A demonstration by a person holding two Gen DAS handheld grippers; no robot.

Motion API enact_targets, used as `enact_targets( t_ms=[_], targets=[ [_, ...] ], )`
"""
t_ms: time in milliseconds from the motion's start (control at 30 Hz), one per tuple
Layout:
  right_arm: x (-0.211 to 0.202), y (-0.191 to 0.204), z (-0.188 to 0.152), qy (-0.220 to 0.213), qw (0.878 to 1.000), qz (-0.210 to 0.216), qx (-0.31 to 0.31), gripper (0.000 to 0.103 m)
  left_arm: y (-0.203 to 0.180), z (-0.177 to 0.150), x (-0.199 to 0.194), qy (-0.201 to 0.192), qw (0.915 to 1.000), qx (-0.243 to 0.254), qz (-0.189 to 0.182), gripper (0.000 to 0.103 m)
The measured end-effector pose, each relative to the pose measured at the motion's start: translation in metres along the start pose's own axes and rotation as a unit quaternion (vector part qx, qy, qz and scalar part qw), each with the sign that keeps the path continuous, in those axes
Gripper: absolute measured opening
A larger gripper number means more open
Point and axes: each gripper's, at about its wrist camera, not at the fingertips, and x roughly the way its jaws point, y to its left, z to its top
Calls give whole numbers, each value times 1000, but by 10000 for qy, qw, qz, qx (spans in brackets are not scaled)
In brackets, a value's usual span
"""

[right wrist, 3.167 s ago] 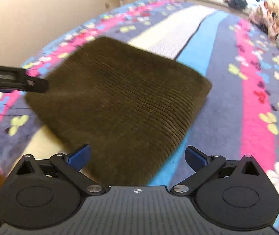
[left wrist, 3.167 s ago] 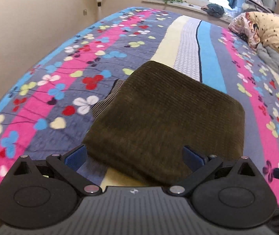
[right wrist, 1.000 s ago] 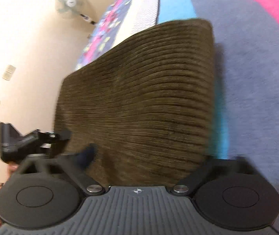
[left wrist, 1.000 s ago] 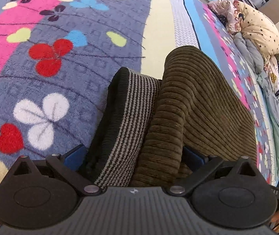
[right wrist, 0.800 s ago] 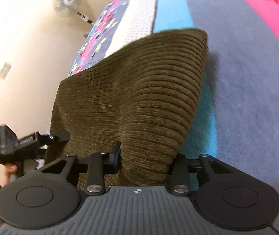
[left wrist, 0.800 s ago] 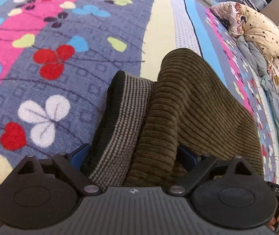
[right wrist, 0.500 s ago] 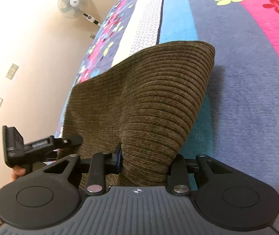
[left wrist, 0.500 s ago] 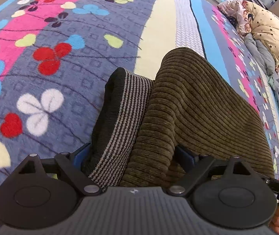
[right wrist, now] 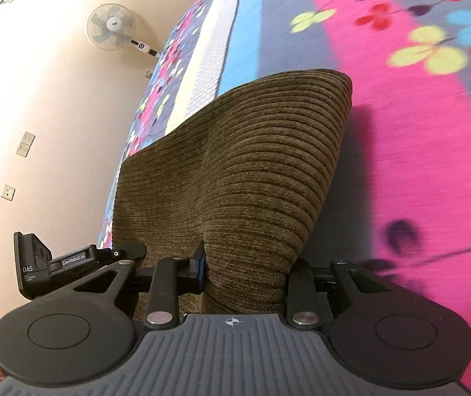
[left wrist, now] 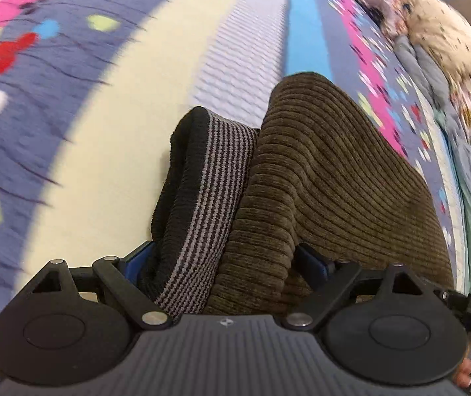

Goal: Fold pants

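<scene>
Item: folded pair of olive-brown corduroy pants (left wrist: 334,178), with a black-and-grey striped knit waistband (left wrist: 202,191) showing at the left side of the bundle; location, on the multicoloured floral fleece bedspread (left wrist: 70,132), near edge raised off it by both tools. Left gripper (left wrist: 225,257): jaws wide but bearing on the thick left end of the bundle, waistband and corduroy together between the blue pads; a second ago they stood slightly wider around the same cloth, so this reads as a grip just taken. Right gripper (right wrist: 245,264): jaws narrowed hard onto a bunched ridge of corduroy at the right end, where a second ago they were spread and the cloth lay flat between them. Change of setting: under the waistband the bedspread now shows its cream and white stripes rather than red and white flowers, and it is streaked with motion blur; the bundle appears to be travelling sideways across the bed. Assessment: folding looks complete; the present step is probably relocation of the finished stack. Background: crumpled bedding (left wrist: 440,43) at the far right; wall fan (right wrist: 111,26).
</scene>
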Motion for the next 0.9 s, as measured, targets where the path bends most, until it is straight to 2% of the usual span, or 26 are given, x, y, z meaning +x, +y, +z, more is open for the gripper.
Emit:
enact_targets(
  t_ms=[167,333,400,500,567,600,633,733,800,867,900],
  targets=[
    [-51,-47,17,65,9999,-100,38,31,-76,-32,21,119,9992,391,-24,92],
    [-101,-86,44,199,9994,-263,-39,31,-139,-56,44,293,9974,613,-251,92],
    [-116,-103,53,228,9991,-335,-120,31,-159,-65,51,266,9970,674,-281,92],
    [-120,-126,62,414,9987,-301,-47,32,-174,-78,57,94,9976,680,-107,93],
    [-113,-131,58,478,9984,-296,3,36,-172,-81,56,58,9975,688,-124,93],
    [-118,-137,52,474,9981,-393,-18,43,-171,-80,54,75,9972,719,-162,93],
    [-119,-138,47,426,9974,-572,-32,59,-169,-79,53,113,9970,740,-197,93],
    [-137,-127,29,46,9926,-1190,-234,78,-167,-71,42,101,9972,719,-158,92],
    [-162,-105,7,-560,9786,-1877,-638,85,-171,-67,26,-127,9970,751,-134,92],
    [-184,-84,-16,-1152,9627,-2197,-1075,86,-181,-69,6,-451,9955,828,-106,95],
    [-192,-70,-32,-1417,9558,-2205,-1330,89,-188,-72,-2,-627,9940,883,-124,103]
  ],
)
